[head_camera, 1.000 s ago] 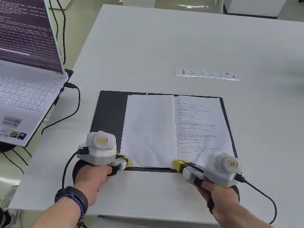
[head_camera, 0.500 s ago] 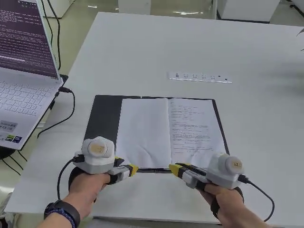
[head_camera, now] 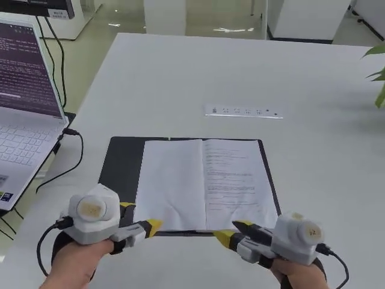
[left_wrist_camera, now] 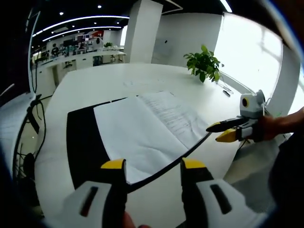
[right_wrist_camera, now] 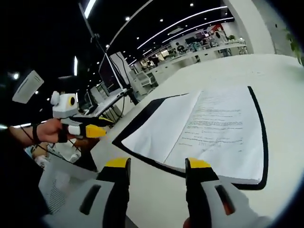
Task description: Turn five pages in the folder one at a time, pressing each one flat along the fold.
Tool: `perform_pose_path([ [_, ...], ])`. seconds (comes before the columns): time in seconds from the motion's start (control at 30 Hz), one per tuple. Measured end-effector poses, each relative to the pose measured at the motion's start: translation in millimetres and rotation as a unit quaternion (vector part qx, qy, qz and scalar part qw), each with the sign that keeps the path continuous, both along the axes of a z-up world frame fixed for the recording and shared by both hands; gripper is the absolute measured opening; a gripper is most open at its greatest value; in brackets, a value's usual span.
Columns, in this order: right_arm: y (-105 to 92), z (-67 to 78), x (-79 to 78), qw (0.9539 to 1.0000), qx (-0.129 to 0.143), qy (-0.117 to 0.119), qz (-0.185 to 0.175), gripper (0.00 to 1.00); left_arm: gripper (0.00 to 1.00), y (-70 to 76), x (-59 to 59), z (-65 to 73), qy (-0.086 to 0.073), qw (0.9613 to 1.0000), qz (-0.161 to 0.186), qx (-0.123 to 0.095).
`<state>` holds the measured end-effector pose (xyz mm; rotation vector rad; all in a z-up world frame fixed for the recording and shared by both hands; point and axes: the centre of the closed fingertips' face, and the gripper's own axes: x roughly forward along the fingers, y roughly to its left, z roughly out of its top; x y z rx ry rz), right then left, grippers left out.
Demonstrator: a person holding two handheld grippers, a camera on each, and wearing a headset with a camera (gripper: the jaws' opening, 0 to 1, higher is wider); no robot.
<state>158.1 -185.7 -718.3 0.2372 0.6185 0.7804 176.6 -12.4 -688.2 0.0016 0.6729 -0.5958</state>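
Observation:
A black folder (head_camera: 118, 171) lies open on the white table, with a blank white page (head_camera: 170, 182) on its left and a printed page (head_camera: 236, 182) on its right. My left gripper (head_camera: 139, 224) hovers open just off the folder's near left corner, nothing between its yellow-tipped jaws. My right gripper (head_camera: 233, 233) stands open off the near right edge, pointing left at the fold. In the left gripper view, the left gripper (left_wrist_camera: 148, 166) frames the folder (left_wrist_camera: 80, 142), and the right gripper (left_wrist_camera: 222, 131) enters from the right. The right gripper view has the right gripper (right_wrist_camera: 155, 164) before the printed page (right_wrist_camera: 221, 128).
An open laptop (head_camera: 21, 120) sits at the table's left edge, with black cables (head_camera: 58, 165) trailing toward the folder. A white power strip (head_camera: 243, 112) lies beyond the folder. A green plant (head_camera: 378, 78) shows at the far right. Bare table (head_camera: 325, 162) spreads to the right.
The head view has tilted up, so the folder sits lower in frame. Both grippers have drawn back toward me, off the folder's near edge. The pages lie unchanged.

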Motion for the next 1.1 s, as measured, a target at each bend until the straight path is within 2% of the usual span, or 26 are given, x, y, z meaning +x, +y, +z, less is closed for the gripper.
perform_pose_path([
  [0.03,-2.6,4.4,-1.1,1.0000,0.000,-0.004,0.000,0.48,0.45,-0.4,0.6,5.7,-0.008,1.0000,0.001,0.001],
  [0.13,-12.3,13.5,-0.2,0.9998,-0.001,-0.017,-0.006,0.51,0.49,-1.8,1.5,15.7,-0.017,0.9998,0.001,-0.004],
  [0.27,-28.4,23.5,0.7,0.9991,-0.014,-0.039,-0.013,0.54,0.53,-3.0,1.4,27.8,-0.037,0.9993,-0.004,0.010],
  [0.33,-35.9,28.8,0.2,0.9984,-0.024,-0.050,-0.014,0.56,0.57,-3.9,0.0,31.9,-0.039,0.9992,-0.005,0.008],
  [0.4,-43.8,32.8,0.0,0.9977,-0.033,-0.057,-0.016,0.57,0.60,-6.5,-2.4,37.7,-0.041,0.9991,-0.002,-0.005],
  [0.5,-56.2,37.4,1.7,0.9965,-0.044,-0.067,-0.024,0.59,0.63,-7.2,-5.4,39.3,-0.046,0.9989,0.000,-0.005],
  [0.7,-70.0,44.8,3.9,0.9954,-0.043,-0.076,-0.039,0.61,0.65,-5.0,-9.0,39.8,-0.048,0.9988,0.005,0.000],
  [0.93,-75.3,50.8,3.0,0.9947,-0.034,-0.078,-0.057,0.65,0.66,-2.7,-6.6,46.0,-0.057,0.9982,0.020,0.003],
  [1.1,-76.9,52.0,-0.6,0.9946,-0.036,-0.079,-0.057,0.67,0.67,-7.4,-6.0,53.4,-0.065,0.9974,0.030,-0.006],
])
